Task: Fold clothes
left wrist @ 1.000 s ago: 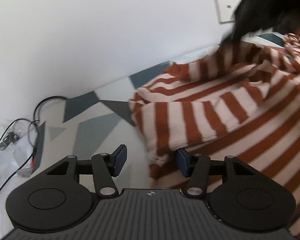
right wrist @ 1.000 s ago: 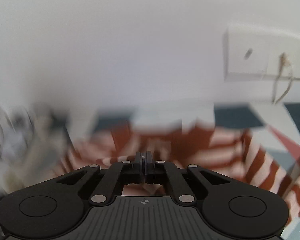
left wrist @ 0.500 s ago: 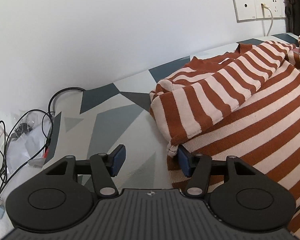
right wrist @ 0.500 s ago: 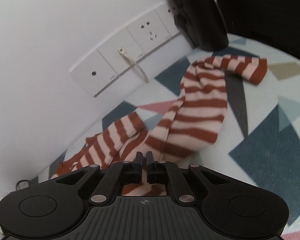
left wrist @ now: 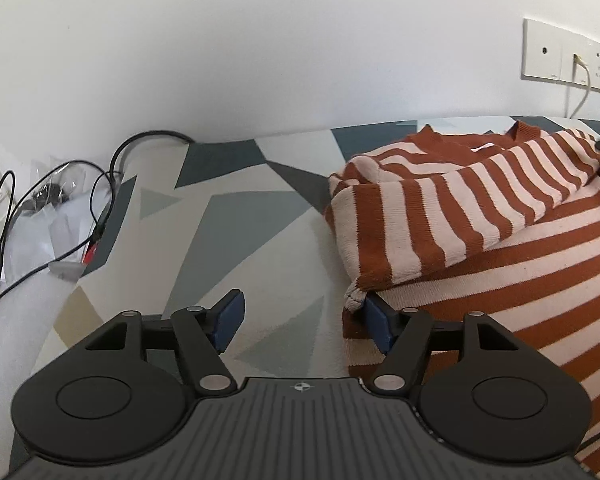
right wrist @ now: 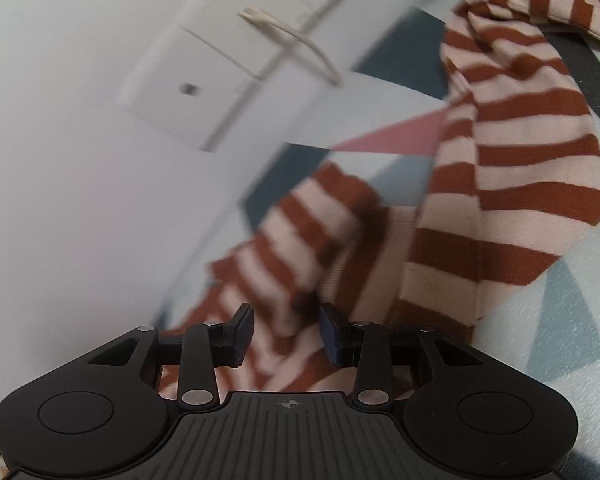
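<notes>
Both grippers' jaws have just been opening: left gripper (left wrist: 302, 318) wide beside the striped sweater (left wrist: 480, 216), right gripper (right wrist: 286, 330) parted over its folds at lower centre.

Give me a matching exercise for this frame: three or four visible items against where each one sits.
Items:
1. striped sweater
2. black cables
3. wall sockets
4. left claw

Places:
A. wall, upper right
B. beyond the cloth's left edge
C. right on the patterned cloth
D. open at the sweater's edge

Pairs: 1-C, 2-B, 3-A, 4-D
</notes>
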The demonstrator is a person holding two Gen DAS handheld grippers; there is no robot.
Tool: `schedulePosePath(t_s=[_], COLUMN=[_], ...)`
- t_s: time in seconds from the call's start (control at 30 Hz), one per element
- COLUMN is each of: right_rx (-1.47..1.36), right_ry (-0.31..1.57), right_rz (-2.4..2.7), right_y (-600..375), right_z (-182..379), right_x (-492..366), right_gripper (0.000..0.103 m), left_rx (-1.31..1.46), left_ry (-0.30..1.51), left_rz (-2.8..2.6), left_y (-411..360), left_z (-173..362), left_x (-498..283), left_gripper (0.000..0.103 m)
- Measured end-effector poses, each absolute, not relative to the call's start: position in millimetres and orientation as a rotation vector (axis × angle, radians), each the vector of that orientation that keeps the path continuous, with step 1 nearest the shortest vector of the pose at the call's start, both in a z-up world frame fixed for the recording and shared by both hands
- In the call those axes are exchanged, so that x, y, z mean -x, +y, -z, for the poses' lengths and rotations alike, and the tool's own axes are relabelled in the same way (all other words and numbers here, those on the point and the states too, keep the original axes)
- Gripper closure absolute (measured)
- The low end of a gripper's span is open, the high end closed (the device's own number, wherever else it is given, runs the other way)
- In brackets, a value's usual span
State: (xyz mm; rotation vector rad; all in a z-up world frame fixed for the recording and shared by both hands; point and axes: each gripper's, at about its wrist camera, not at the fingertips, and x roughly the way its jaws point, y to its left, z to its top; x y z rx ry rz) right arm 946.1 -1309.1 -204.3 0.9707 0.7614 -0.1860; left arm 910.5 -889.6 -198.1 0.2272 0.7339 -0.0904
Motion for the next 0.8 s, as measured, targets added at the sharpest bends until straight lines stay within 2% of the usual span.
schedulePosePath(t_s=[0.17,0.27,0.37,0.5,0.67,0.73,0.8], right_rx=[-0.918,-0.911,-0.922,-0.965,-1.053,-1.093,-1.113], right_ry=[0.703,0.643,0.629,0.704,0.866,0.899,0.856], right_rz=[0.144,0.061,-0.004,0.035,0.065,0.106,0.167], right_y=[-1313.4,-1313.2,-1314.5,-1322.1,-1316.6,-1314.7,-1318.4], right_z=[177.2,158.1,145.7,151.1,186.7,203.5,211.5], right_x=[-979.1,-999.4,-1014.5,-999.9,-963.4,-953.5,-949.5], right_gripper=[0.094,0.093,0.090,0.069,0.067,0.064,0.067], left_rx=[-0.264,-0.266,-0.254,-0.232,-0.192,-0.179,-0.169], left_ry=[0.726,0.725,0.729,0.730,0.737,0.745,0.754], left_rz=[0.089,0.083,0.075,0.067,0.056,0.054,0.050], left_y=[-893.6,-895.2,-895.2,-893.5,-887.7,-884.9,-882.3], left_z=[198.4,198.0,197.9,198.5,199.6,199.5,199.4], left_x=[-909.0,-908.9,-909.9,-910.3,-911.6,-913.1,-915.0], left_gripper=[0.037,0.037,0.037,0.036,0.030,0.024,0.019])
